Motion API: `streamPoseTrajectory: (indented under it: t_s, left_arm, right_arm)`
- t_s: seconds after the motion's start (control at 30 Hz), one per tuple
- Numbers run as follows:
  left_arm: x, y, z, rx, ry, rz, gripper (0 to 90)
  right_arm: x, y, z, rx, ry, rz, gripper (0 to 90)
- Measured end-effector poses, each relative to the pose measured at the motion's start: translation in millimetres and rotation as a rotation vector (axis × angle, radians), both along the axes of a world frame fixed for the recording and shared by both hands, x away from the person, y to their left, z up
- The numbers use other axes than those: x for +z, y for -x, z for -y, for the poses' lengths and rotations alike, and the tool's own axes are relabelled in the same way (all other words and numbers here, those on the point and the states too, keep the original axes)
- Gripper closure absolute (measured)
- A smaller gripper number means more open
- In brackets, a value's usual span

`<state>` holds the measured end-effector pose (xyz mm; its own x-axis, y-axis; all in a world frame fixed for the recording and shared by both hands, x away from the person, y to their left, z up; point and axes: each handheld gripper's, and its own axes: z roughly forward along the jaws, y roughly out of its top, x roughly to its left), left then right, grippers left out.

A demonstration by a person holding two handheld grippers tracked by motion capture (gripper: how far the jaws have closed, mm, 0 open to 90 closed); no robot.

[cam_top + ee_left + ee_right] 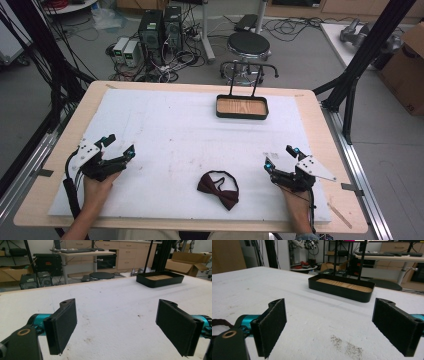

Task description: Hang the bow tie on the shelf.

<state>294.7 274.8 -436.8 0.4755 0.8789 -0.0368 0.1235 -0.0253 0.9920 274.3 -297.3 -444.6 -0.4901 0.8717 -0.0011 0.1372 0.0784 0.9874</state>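
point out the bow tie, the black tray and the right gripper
bow tie [218, 188], high view, on the dark red knot between its two wings
black tray [242, 115], high view, on its near rim
right gripper [280, 159], high view, midway between its two open fingertips

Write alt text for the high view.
A dark red bow tie lies near the front edge of a white-covered table, between an open left hand-held gripper and right hand-held gripper. A black wood-bottomed tray sits at the far side.
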Motion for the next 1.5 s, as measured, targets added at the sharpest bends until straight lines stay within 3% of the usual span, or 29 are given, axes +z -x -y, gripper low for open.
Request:
streamPoseTrajectory:
  t_s: [0.17, 0.5, 0.7, 0.73, 0.87, 1.0, 1.13, 1.27, 1.37, 1.5]
  left_arm:
    - [0.1, 0.7, 1.0, -0.007, -0.009, 0.002, 18.1]
    - [-0.2, -1.2, 0.9, 0.002, -0.007, 0.006, 18.2]
    - [-0.1, -1.4, 0.6, 0.004, 0.000, 0.010, 18.6]
    - [-0.3, -1.9, 0.6, 0.006, 0.002, 0.013, 18.7]
    - [-0.1, -2.6, 1.0, 0.007, 0.000, 0.016, 19.6]
    - [0.1, -2.5, 0.5, 0.009, 0.005, 0.019, 20.2]
    - [-0.1, -3.5, 0.7, 0.011, 0.008, 0.019, 20.2]
    - [0.2, -2.9, 0.9, 0.011, 0.003, 0.020, 20.2]
    - [0.1, -3.5, 0.7, 0.014, 0.007, 0.021, 20.3]
    - [0.1, -3.2, 0.9, 0.011, 0.002, 0.019, 20.3]
  right_arm:
    - [0.1, 0.9, -1.5, 0.012, 0.012, 0.003, 11.5]
    - [1.9, 5.5, -11.7, 0.089, 0.019, -0.015, 14.8]
    - [8.6, 12.4, -33.6, 0.192, -0.007, -0.029, 15.4]
    - [9.4, 14.7, -39.4, 0.217, -0.012, -0.051, 15.5]
    - [9.8, 22.2, -56.3, 0.308, 0.007, -0.077, 21.5]
    - [10.7, 27.3, -73.5, 0.386, 0.035, -0.086, 25.4]
    - [7.2, 31.8, -90.1, 0.455, 0.070, -0.126, 28.1]
    - [4.4, 36.5, -105.9, 0.525, 0.177, -0.128, 36.1]
    - [3.8, 38.7, -112.4, 0.560, 0.202, -0.139, 41.2]
    - [2.3, 42.2, -120.9, 0.590, 0.274, -0.151, 46.8]
